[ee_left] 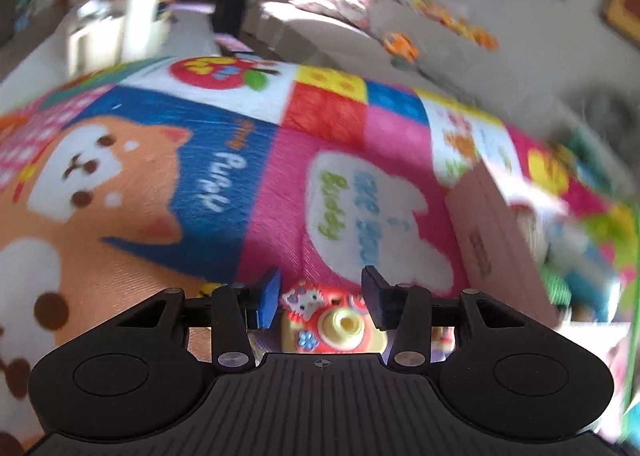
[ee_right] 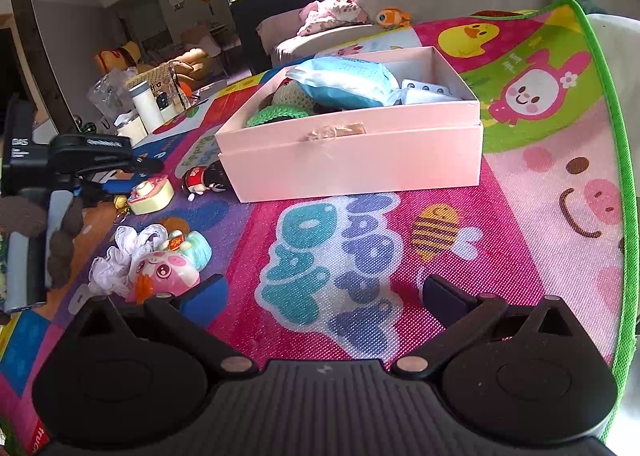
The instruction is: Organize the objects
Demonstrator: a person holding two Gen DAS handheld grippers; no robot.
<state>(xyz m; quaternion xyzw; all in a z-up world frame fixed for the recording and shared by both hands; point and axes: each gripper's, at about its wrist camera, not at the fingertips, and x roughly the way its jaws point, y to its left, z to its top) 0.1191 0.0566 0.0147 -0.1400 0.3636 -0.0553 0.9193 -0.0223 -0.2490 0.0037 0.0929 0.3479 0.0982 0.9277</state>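
The left gripper point(ee_left: 320, 298), fingers apart, straddled a toy camera point(ee_left: 334, 326) on the play mat point(ee_left: 280, 183), near the pink box point(ee_right: 360, 151). The toy looked light, hard and smooth, best pinched across its flat sides. The right gripper point(ee_right: 324, 296) hovered wide open. The mat's print read "Happy Day".
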